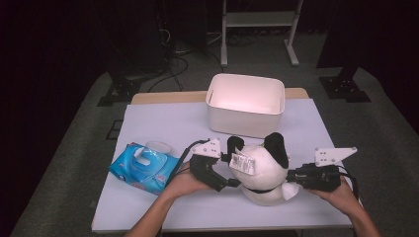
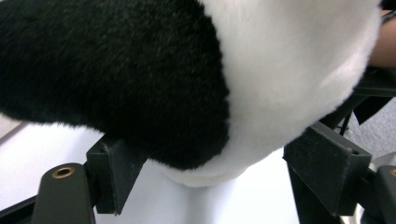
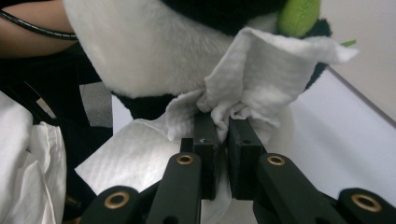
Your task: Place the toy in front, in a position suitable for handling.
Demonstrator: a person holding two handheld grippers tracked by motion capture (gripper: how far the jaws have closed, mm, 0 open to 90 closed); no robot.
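White wipe (image 3: 261, 84) pinched in right gripper (image 3: 223, 122) against plush panda (image 1: 262, 170) at table's (image 1: 163, 123) near edge; left gripper (image 2: 219, 158) spread, loosely straddling it. Panda could roll mid-wipe.

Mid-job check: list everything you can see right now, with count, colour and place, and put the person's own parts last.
panda plush toy: one, black and white, near edge of the table between the grippers
wet wipe: one, white, bunched against the plush
wet wipes pack: one, blue, near-left of the table, lid open
storage bin: one, white, far middle of the table
table: one, pale grey top
metal stand: one, pale, on the floor behind
left gripper: one, black, jaws apart around the plush's underside
right gripper: one, black, pinching the wet wipe
hands: two, holding the grippers
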